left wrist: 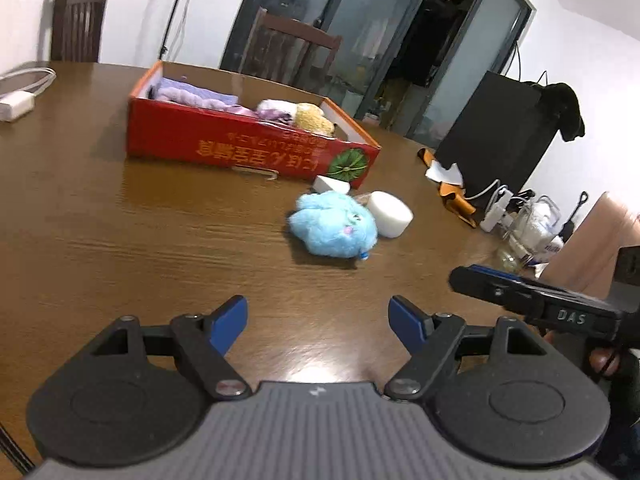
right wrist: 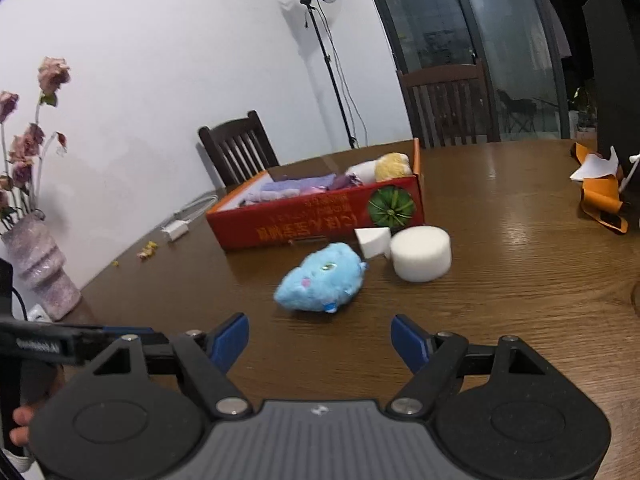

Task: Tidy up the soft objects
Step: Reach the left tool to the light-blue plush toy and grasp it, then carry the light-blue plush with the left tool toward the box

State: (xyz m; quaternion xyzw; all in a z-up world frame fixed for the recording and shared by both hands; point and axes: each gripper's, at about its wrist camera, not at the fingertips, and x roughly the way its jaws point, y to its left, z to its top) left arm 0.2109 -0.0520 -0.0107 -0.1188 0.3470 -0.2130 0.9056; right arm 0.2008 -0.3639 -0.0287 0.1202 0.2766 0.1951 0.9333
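Note:
A blue plush toy (left wrist: 334,226) (right wrist: 322,278) lies on the brown table, next to a white foam cylinder (left wrist: 390,214) (right wrist: 421,253) and a white foam wedge (left wrist: 330,184) (right wrist: 373,240). Behind them stands a red cardboard box (left wrist: 240,146) (right wrist: 312,220) holding purple cloths (left wrist: 192,94) (right wrist: 296,190) and a yellow plush (left wrist: 314,118) (right wrist: 394,165). My left gripper (left wrist: 318,322) is open and empty, short of the blue plush. My right gripper (right wrist: 320,340) is open and empty, just in front of the blue plush; it also shows in the left wrist view (left wrist: 532,300).
A white charger and cable (left wrist: 18,96) (right wrist: 180,226) lie at the table's far left. Orange and white scraps (left wrist: 448,184) (right wrist: 600,188), a black box (left wrist: 496,132) and clutter sit at the right. A vase with dried flowers (right wrist: 40,264) stands left. Chairs (right wrist: 236,148) surround the table.

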